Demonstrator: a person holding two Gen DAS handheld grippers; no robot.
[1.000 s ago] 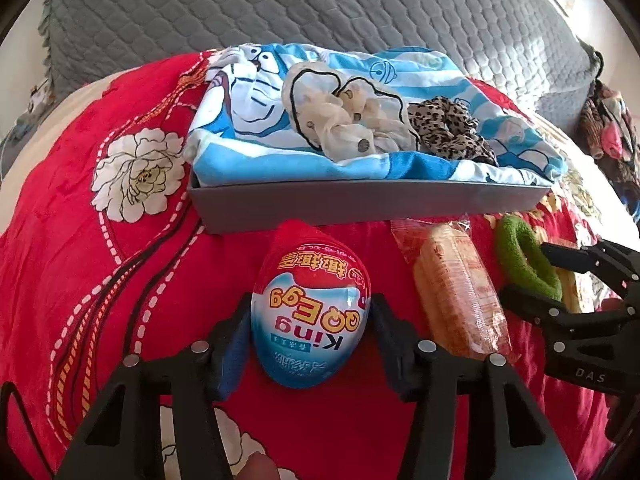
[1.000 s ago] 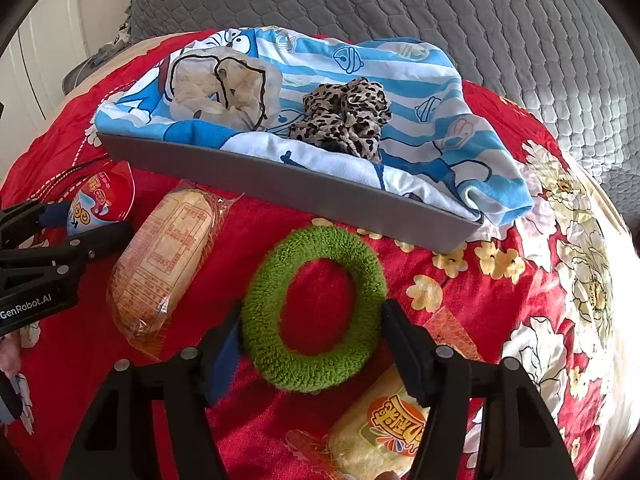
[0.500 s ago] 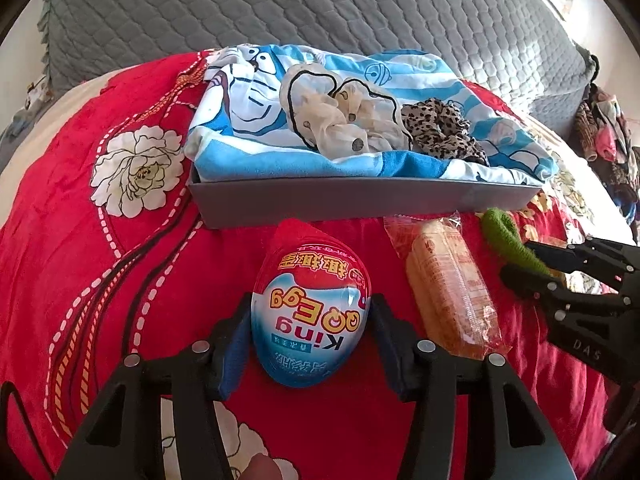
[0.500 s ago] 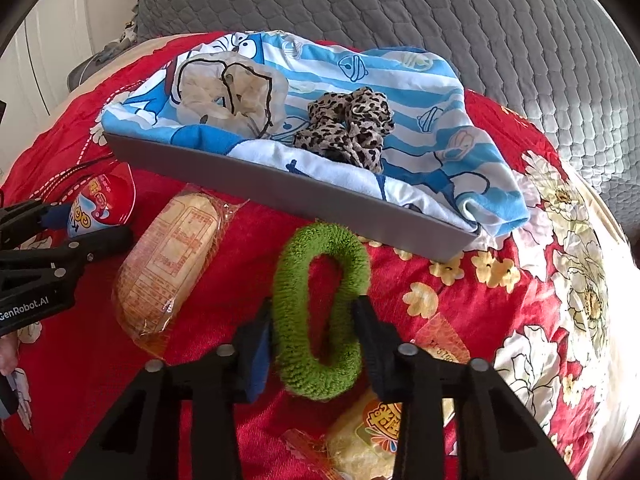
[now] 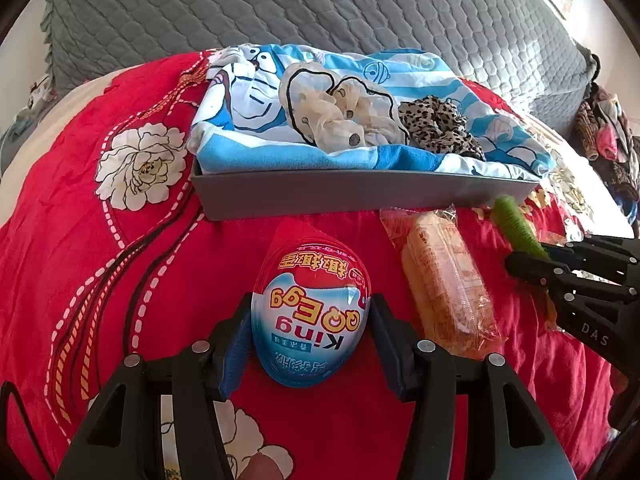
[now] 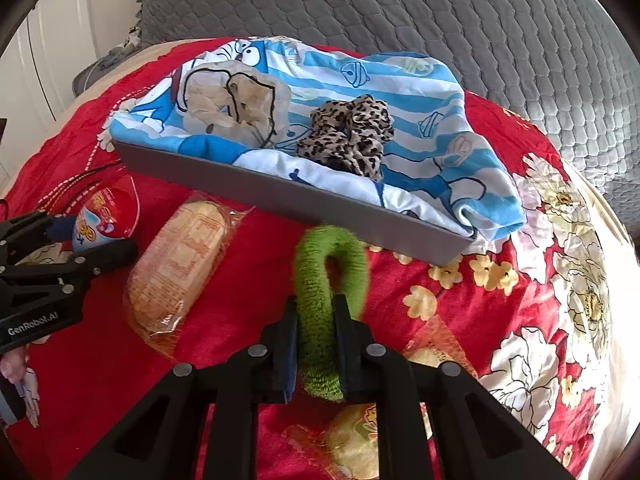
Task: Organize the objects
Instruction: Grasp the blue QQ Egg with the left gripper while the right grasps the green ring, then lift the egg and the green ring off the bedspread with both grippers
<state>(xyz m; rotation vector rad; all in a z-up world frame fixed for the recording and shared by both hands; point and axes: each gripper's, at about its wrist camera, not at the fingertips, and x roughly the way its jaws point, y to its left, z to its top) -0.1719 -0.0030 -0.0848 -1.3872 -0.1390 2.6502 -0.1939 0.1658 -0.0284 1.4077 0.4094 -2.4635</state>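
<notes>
A red floral bed [image 5: 120, 280] carries a grey tray [image 6: 360, 216] lined with blue cartoon cloth [image 6: 400, 92], near the quilted headboard. Only the right wrist view shows the right gripper [image 6: 316, 344] with jaws clenched on the fuzzy green scrunchie [image 6: 320, 292]. The left gripper [image 5: 310, 332] grasps a glossy plastic egg [image 5: 310, 312].

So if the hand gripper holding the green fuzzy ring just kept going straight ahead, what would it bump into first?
Most likely the near wall of the gray tray. The right gripper is shut on the green scrunchie, whose far end already reaches almost to that wall. Since it points downward, it might meet the red bedspread first; depth is unclear.
</notes>
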